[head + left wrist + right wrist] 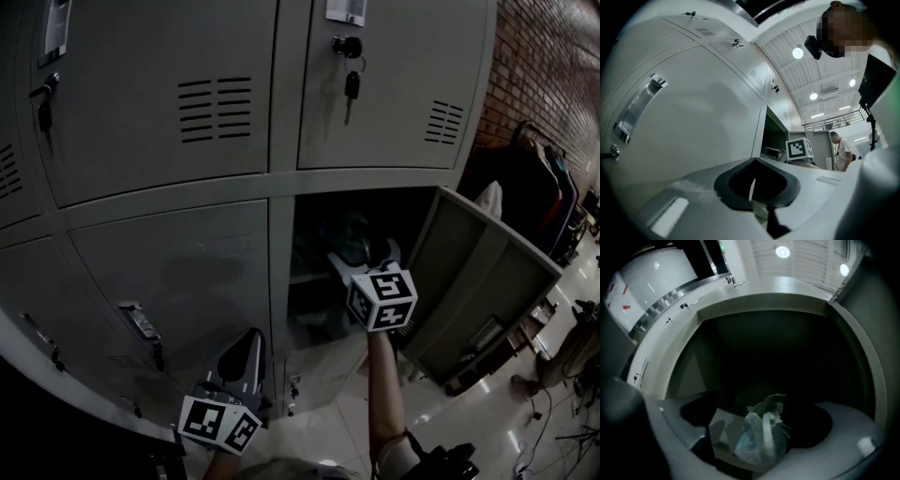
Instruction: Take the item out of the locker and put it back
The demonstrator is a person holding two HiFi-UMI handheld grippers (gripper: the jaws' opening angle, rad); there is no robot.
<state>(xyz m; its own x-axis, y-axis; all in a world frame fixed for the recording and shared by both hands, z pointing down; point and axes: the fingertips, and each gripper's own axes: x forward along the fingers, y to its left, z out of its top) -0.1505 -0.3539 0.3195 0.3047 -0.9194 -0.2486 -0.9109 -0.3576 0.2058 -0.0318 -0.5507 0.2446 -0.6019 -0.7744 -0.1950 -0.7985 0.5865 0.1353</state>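
The right gripper [367,261] clamps the plastic bag [758,439] just inside the open locker [279,281] mouth — heading out or back in (I can't judge). The left gripper [753,186] hangs with jaws together, holding nothing — so the task is unfinished.

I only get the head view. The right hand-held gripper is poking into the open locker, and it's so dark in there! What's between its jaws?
Observer: The right gripper view shows a crumpled clear plastic bag with something bluish inside. It looks pinched between the jaws of the right hand-held gripper.
Operator: Cool! Is the left one holding anything too?
Observer: No. In the left gripper view, the left hand-held gripper has its jaws together with nothing between them.
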